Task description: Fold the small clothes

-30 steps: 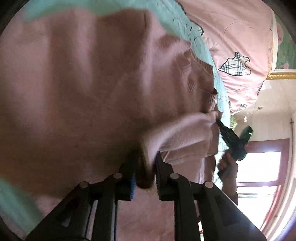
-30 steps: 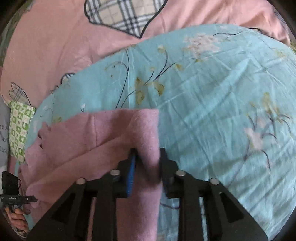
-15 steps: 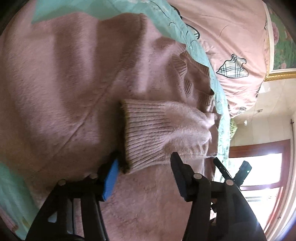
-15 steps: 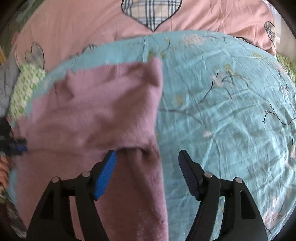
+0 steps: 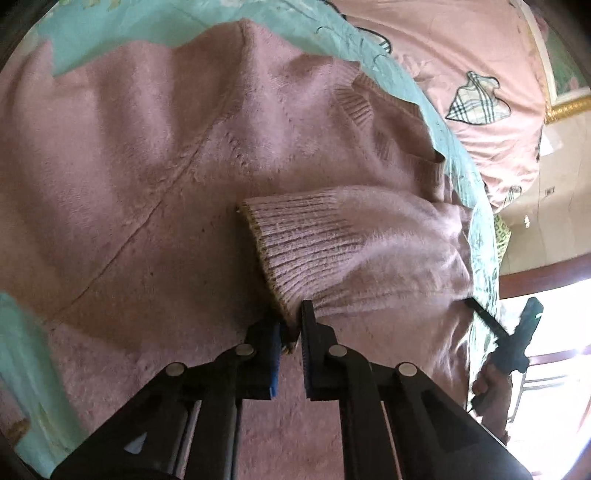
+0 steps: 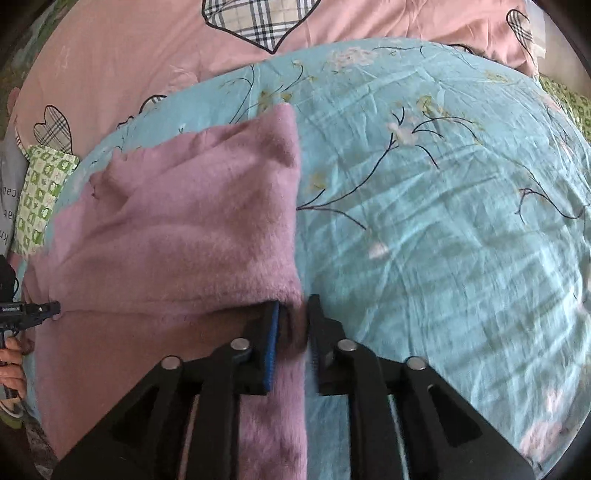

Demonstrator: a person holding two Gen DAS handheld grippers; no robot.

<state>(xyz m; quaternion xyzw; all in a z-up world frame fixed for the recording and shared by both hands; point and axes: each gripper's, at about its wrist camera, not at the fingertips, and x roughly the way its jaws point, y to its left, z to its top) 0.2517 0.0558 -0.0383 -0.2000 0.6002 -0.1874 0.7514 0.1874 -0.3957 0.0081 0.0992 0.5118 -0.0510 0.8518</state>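
Note:
A fuzzy pink sweater (image 5: 155,177) lies spread on a turquoise floral sheet (image 6: 424,221). One sleeve is folded across its body, with the ribbed cuff (image 5: 295,236) lying in the middle. My left gripper (image 5: 290,332) is shut on the near corner of that cuff. My right gripper (image 6: 293,321) is shut on the sweater's right side edge (image 6: 291,295), where the folded sleeve meets the body. The sweater (image 6: 192,229) fills the left half of the right wrist view. The other gripper (image 5: 513,339) shows at the right of the left wrist view.
A pink quilt with plaid heart patches (image 6: 258,22) lies beyond the sheet. A green checked cloth (image 6: 40,199) sits at the left edge. A bright window (image 5: 554,325) is at the far right.
One second ago both grippers were shut on the sweater; half a second ago both stood open, with the sleeve laid across the body. Now both have shut again, left on the cuff, right on the edge.

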